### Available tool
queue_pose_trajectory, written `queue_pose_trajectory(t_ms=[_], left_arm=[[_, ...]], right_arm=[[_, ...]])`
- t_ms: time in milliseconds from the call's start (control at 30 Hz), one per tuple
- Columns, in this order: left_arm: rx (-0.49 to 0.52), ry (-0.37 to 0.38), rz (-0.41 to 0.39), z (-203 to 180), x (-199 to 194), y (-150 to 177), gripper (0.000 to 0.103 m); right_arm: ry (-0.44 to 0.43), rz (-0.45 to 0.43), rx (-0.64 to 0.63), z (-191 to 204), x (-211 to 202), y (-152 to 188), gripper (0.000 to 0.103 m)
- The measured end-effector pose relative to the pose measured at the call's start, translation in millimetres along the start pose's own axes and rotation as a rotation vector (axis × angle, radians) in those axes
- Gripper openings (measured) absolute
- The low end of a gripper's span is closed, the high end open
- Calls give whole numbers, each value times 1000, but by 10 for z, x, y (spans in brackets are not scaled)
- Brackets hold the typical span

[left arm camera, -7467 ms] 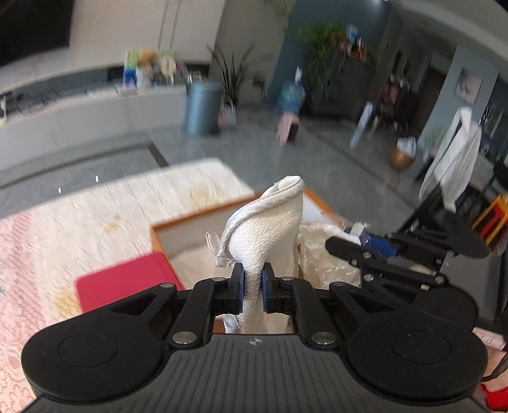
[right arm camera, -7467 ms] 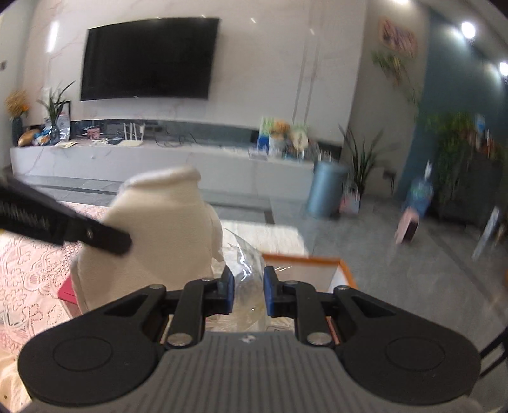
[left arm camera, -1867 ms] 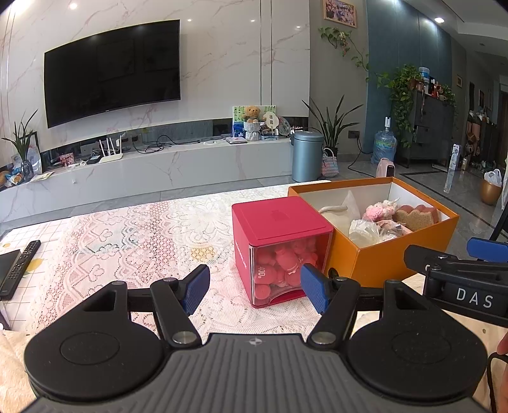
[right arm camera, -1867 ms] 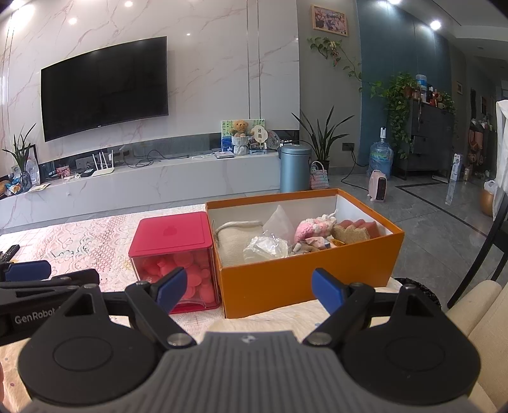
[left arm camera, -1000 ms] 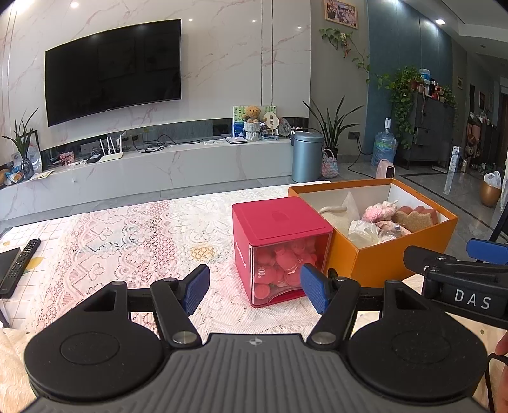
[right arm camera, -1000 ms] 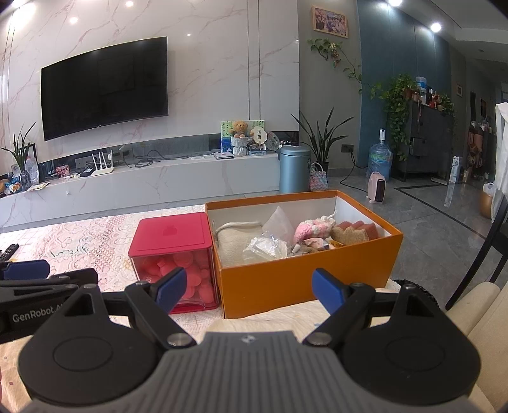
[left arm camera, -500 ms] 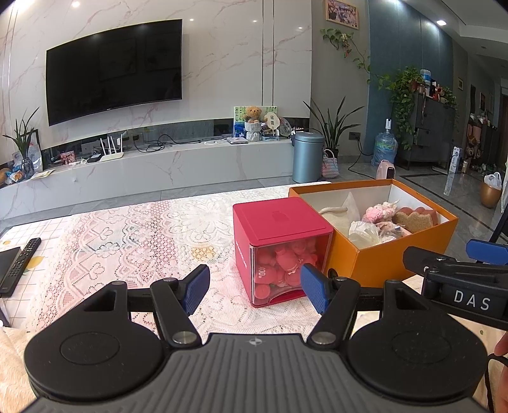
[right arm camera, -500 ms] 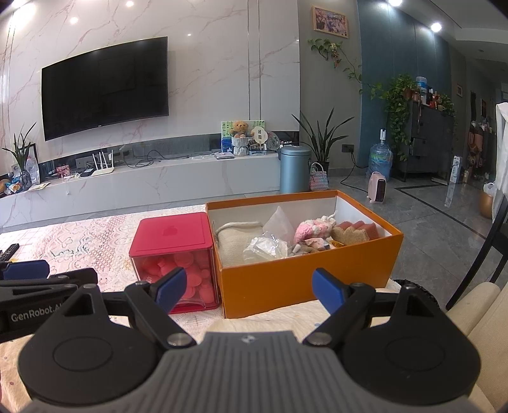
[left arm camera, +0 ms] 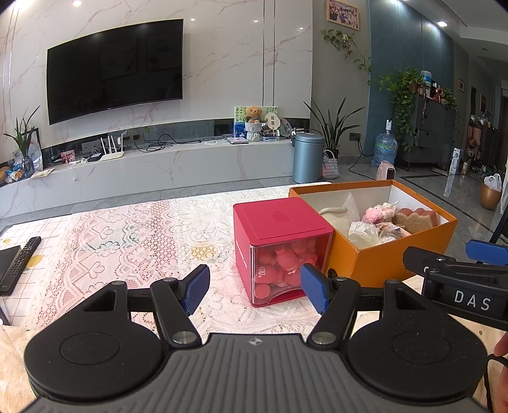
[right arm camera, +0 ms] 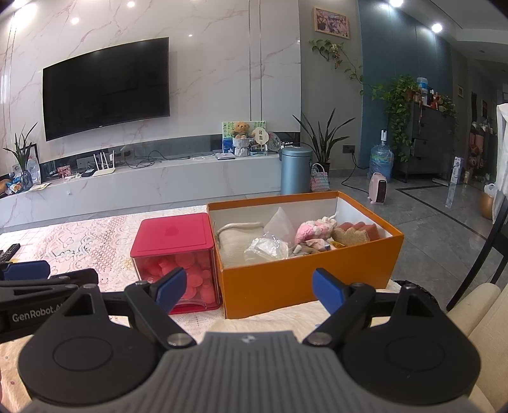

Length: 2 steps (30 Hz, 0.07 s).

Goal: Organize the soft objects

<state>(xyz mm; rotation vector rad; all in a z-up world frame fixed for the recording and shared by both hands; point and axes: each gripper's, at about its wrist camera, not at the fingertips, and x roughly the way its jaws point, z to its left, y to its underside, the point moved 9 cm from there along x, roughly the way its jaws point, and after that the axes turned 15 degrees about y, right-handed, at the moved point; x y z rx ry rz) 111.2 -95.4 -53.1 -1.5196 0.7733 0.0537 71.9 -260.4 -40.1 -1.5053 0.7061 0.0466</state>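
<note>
on the lace cloth [left arm camera: 127, 235] the orange box [right arm camera: 304, 286] sits touching the red box [right arm camera: 173, 236], soft things [right arm camera: 314, 233] already piled inside. i hold the left gripper [left arm camera: 254, 286] and right gripper [right arm camera: 249, 287] near, both spread wide and empty, so sorting looks finished.

Left tool [left arm camera: 254, 287] agape — orange box [left arm camera: 385, 259] filled.

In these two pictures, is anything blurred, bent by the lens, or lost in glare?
Left wrist view: sharp, no motion blur; the fisheye bows the black wall television and the walls. Right wrist view: equally sharp, with the same bending; round ceiling lights burn out to white spots, and sheen hides part of the red plastic cube's lid, while the orange cardboard box shows clearly.
</note>
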Motion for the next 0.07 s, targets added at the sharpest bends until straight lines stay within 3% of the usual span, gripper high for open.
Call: queue_pose_trajectory(t_ms=[67], left_arm=[[0,-1,-2,-10,-7,-4,77]], right_arm=[[0,-1,0,6,-4,1,85]])
